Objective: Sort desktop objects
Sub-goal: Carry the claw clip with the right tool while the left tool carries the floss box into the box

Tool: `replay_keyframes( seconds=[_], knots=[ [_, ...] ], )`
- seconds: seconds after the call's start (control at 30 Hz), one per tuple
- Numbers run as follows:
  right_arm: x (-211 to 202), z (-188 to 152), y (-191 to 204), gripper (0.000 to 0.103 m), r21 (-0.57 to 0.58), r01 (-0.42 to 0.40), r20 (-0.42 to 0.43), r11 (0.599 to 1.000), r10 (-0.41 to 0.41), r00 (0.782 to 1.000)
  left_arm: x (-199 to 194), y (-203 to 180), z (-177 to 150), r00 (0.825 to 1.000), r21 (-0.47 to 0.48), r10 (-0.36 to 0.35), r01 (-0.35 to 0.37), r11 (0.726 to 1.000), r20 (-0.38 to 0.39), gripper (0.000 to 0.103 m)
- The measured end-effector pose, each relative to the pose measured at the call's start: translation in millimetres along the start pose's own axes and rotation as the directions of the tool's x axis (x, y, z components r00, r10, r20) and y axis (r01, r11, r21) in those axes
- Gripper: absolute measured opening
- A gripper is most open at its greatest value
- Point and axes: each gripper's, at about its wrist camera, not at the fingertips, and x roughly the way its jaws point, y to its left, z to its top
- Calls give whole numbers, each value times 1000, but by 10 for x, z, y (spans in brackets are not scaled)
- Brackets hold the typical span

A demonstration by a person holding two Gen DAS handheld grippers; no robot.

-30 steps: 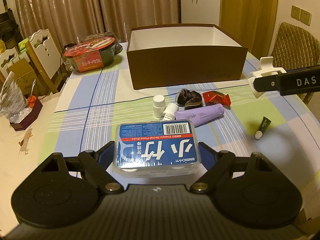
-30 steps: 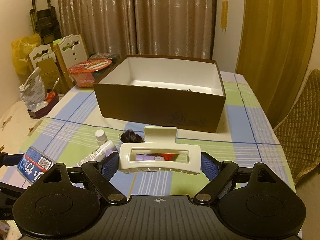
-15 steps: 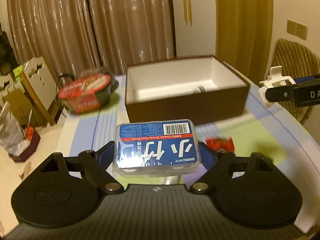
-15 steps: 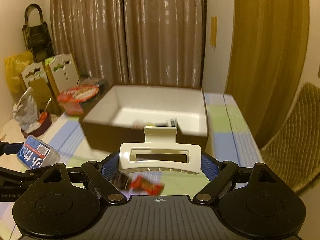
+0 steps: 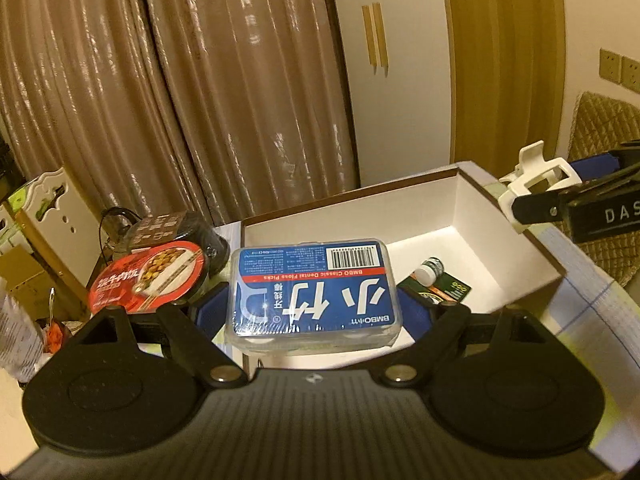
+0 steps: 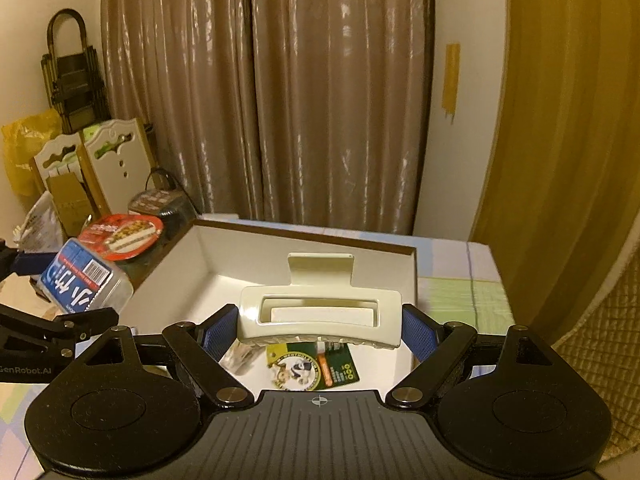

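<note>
The left gripper (image 5: 314,312) clamps a floss box (image 5: 312,288) over the box's (image 5: 492,256) near-left edge. The right gripper (image 6: 320,330) clamps a hair clip (image 6: 320,312) above its interior.

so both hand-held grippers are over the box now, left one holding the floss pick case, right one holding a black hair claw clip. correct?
Not quite: the hair claw clip in the right hand-held gripper is cream white, not black, as the right wrist view shows. The rest stands: the left hand-held gripper holds the floss pick case, and both are over the box.
</note>
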Motion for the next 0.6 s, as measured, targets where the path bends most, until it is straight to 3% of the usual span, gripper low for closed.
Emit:
replay_keyframes(
  seconds=[0.2,0.33,0.6],
  knots=[
    [653,77,-156,85,19,-41,-112,999,43,993,506,-26,126,998,21,-17,18,1000,-54,84],
    [1082,41,-218,85,13,-59,-215,998,60,975,818,-41,163,995,27,-31,34,999,-92,84],
    [1437,-47,-297,85,-3,-83,-300,997,78,951,1300,-40,64,985,22,-42,46,999,-170,84]
  ],
)
